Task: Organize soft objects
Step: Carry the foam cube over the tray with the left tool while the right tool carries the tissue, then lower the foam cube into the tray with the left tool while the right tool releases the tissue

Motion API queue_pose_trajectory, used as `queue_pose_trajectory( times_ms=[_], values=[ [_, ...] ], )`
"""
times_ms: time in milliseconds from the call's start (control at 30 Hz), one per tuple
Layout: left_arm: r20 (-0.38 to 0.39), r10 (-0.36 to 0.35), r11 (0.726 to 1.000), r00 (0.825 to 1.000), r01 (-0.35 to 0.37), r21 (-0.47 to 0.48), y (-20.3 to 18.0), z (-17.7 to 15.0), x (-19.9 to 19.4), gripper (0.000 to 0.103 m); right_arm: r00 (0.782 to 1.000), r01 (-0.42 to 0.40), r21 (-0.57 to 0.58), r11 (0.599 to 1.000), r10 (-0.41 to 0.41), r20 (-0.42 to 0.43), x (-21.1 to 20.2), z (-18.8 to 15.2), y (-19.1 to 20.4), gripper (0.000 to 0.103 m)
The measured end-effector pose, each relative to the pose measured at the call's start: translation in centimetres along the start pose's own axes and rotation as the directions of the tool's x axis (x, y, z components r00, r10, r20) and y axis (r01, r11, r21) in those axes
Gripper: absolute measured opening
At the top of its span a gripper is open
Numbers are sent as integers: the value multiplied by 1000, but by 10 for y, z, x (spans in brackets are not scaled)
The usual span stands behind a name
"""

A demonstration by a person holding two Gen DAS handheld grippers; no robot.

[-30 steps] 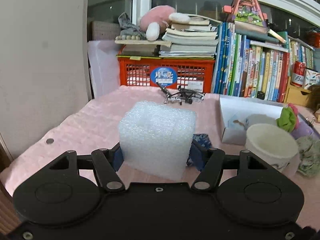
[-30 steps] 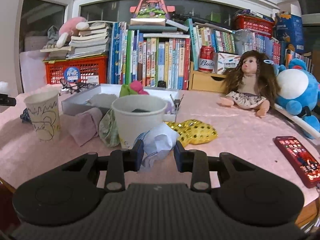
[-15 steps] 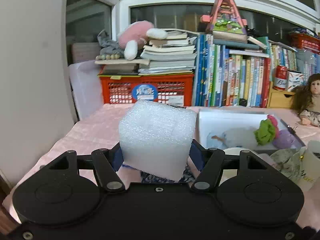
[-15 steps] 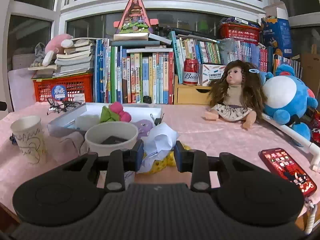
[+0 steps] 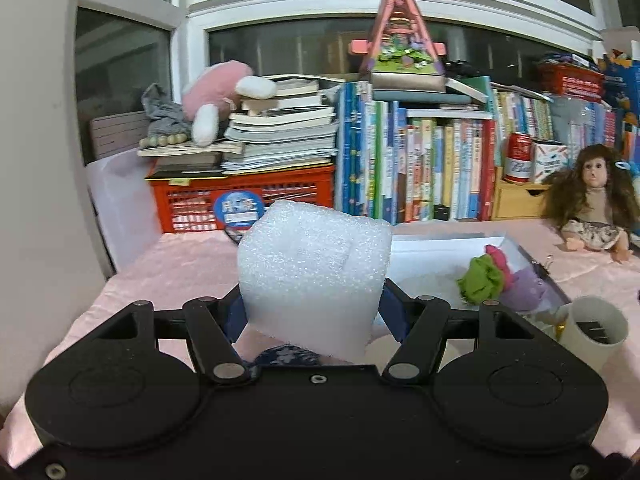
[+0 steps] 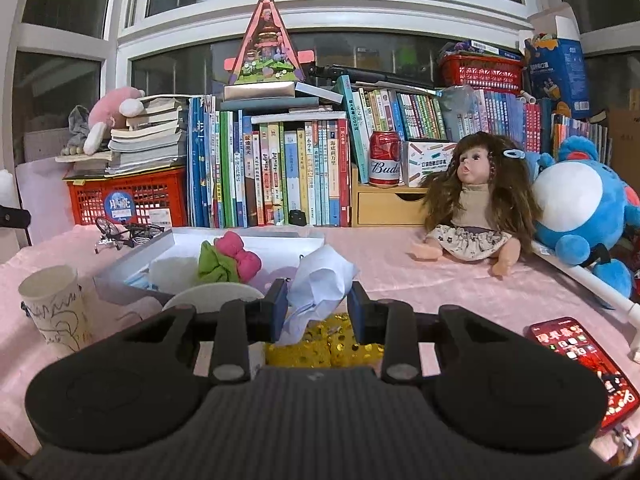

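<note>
My left gripper [image 5: 314, 312] is shut on a white foam block [image 5: 314, 276] and holds it above the pink tablecloth, left of the white tray [image 5: 448, 242]. My right gripper [image 6: 318, 312] is shut on a crumpled white tissue [image 6: 320, 284] and holds it above a gold sequin pouch [image 6: 324, 346], near the front right of the tray [image 6: 176, 244]. In the tray lie a green and pink scrunchie [image 6: 228, 260] and a purple soft toy [image 5: 524, 286]. A blue patterned cloth [image 5: 286, 356] lies under the left gripper.
A scribbled paper cup [image 6: 56, 304] and a white cup [image 5: 596, 328] stand by the tray. A doll [image 6: 472, 208], a blue plush [image 6: 580, 208] and a red phone [image 6: 584, 364] are on the right. Books [image 6: 272, 176] and a red crate [image 6: 128, 200] line the back.
Both grippers have risen with their loads. The foam block has left the table and swung right toward the tray. The tissue has lifted from beside the white cup.
</note>
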State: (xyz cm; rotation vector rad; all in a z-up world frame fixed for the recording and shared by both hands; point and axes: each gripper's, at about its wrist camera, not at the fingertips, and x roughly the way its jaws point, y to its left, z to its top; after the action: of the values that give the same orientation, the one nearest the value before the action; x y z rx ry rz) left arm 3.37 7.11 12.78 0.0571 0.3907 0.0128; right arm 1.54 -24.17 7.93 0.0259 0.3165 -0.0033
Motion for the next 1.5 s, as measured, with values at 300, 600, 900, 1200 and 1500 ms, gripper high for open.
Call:
queue_pose_trajectory(
  times_ms=[300,600,900,1200,1500],
  values=[
    [-10,-60,998,998,61,29,-19,16,7,64,1000,-27,-12,1000,27,9,11,14,2,37],
    [-57,-127,991,990,129,34,-36,27,22,64,997,-72,-18,997,72,-3,30,31,7,37],
    [-105,-174,983,979,178,31,-52,40,42,64,994,-105,-25,994,105,-18,51,44,15,37],
    [-170,-201,978,965,207,20,-66,57,71,64,990,-132,-9,991,131,-48,77,59,19,37],
    [-240,-196,978,951,208,23,-80,73,106,64,978,-167,-10,986,165,-130,113,75,18,37]
  ],
)
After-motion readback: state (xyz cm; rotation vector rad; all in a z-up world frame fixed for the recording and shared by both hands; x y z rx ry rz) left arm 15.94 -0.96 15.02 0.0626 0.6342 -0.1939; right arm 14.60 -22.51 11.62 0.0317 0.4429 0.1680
